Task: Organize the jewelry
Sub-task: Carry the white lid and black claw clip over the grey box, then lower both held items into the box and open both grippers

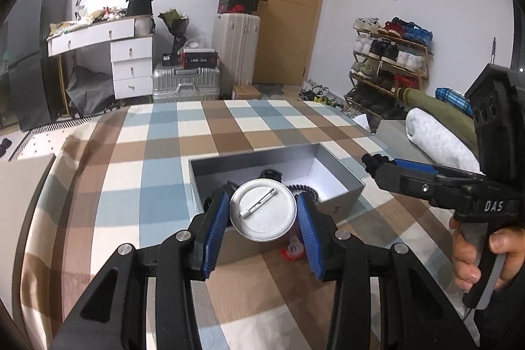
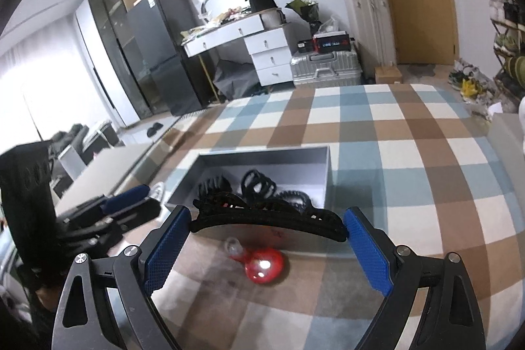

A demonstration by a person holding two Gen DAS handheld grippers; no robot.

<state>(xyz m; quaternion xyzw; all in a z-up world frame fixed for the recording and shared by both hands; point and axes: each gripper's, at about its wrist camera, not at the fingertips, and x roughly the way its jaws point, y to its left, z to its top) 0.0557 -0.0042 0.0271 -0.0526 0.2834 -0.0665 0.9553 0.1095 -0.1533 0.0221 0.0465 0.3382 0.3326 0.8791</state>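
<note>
The left hand-held gripper [image 1: 263,215], clamped on the round pin badge [image 1: 262,209], sits just below the gray box [image 1: 341,176] at middle frame.

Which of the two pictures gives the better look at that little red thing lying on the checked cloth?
The right wrist view: the red trinket lies unobstructed, if blurred, in front of the grey box. In the left wrist view only a sliver peeks out beneath the round badge.

Silver pin badge [image 1: 263,212], back up, over grey box [image 1: 341,168]; black hair clip [image 2: 269,218], perhaps.
</note>
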